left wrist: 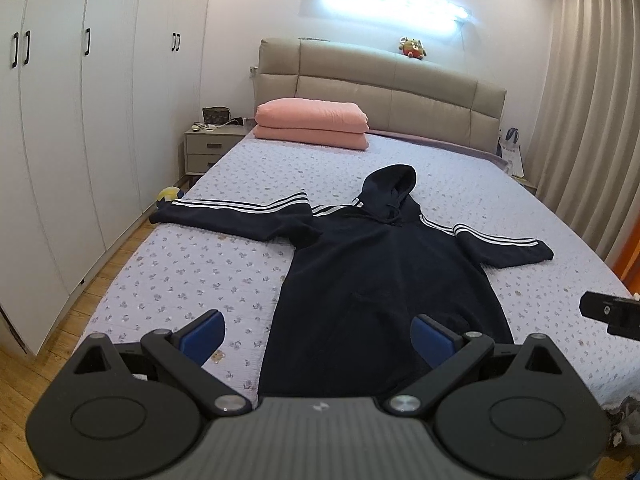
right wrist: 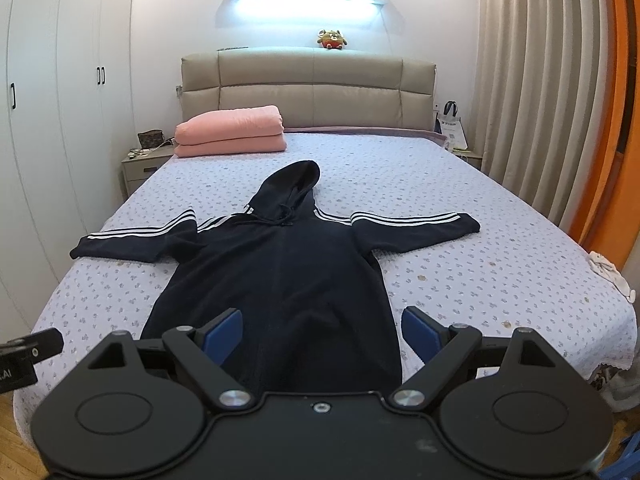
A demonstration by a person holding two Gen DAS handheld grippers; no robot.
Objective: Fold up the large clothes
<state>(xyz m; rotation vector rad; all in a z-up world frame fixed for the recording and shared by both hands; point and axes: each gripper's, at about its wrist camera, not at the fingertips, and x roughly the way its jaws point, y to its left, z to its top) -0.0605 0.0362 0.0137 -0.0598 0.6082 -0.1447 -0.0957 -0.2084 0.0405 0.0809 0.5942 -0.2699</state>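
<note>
A dark navy hoodie [left wrist: 380,276] with white sleeve stripes lies flat, face up, on the bed, sleeves spread out to both sides and hood pointing at the headboard. It also shows in the right wrist view [right wrist: 280,276]. My left gripper [left wrist: 320,338] is open and empty, hovering over the hoodie's hem near the foot of the bed. My right gripper [right wrist: 322,336] is open and empty, over the hem's right part. Each gripper's body edges into the other's view.
The bed [left wrist: 180,264] has a lilac floral cover. A folded pink blanket [left wrist: 312,122] lies by the headboard. White wardrobes [left wrist: 80,120] stand left, a nightstand [left wrist: 208,148] beside them, curtains [right wrist: 540,100] right. A white cloth [right wrist: 608,272] lies at the bed's right edge.
</note>
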